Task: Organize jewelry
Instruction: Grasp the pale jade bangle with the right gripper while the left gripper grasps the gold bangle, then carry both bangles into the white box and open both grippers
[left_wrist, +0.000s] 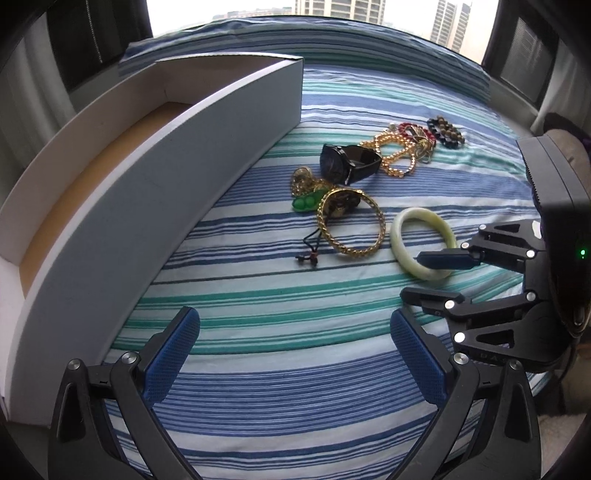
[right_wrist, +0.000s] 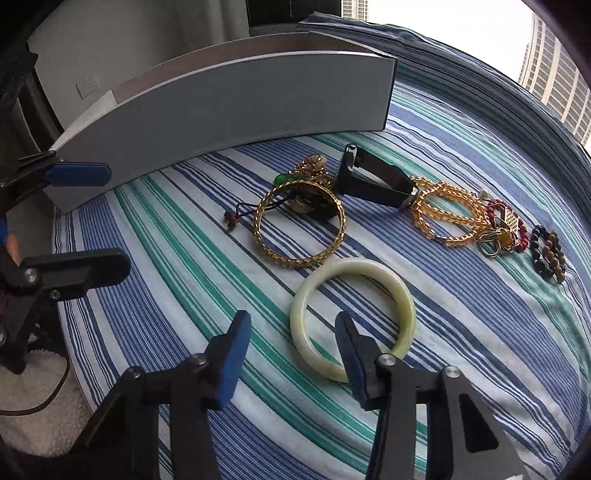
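A pale green jade bangle lies flat on the striped bedspread. My right gripper straddles its near rim, one pad inside the ring and one outside. The pads do not press on it, so it is open. From the left wrist view the same gripper reaches in from the right over the bangle. My left gripper is open over bare cloth. Behind the bangle lie a gold chain bangle, a black watch, a green pendant and bead bracelets.
A long white open box with a tan floor stands to the left on the bedspread. Its grey outer wall faces the jewelry. A window with tower blocks lies beyond the bed. A fluffy white rug and a cable lie below the bed's edge.
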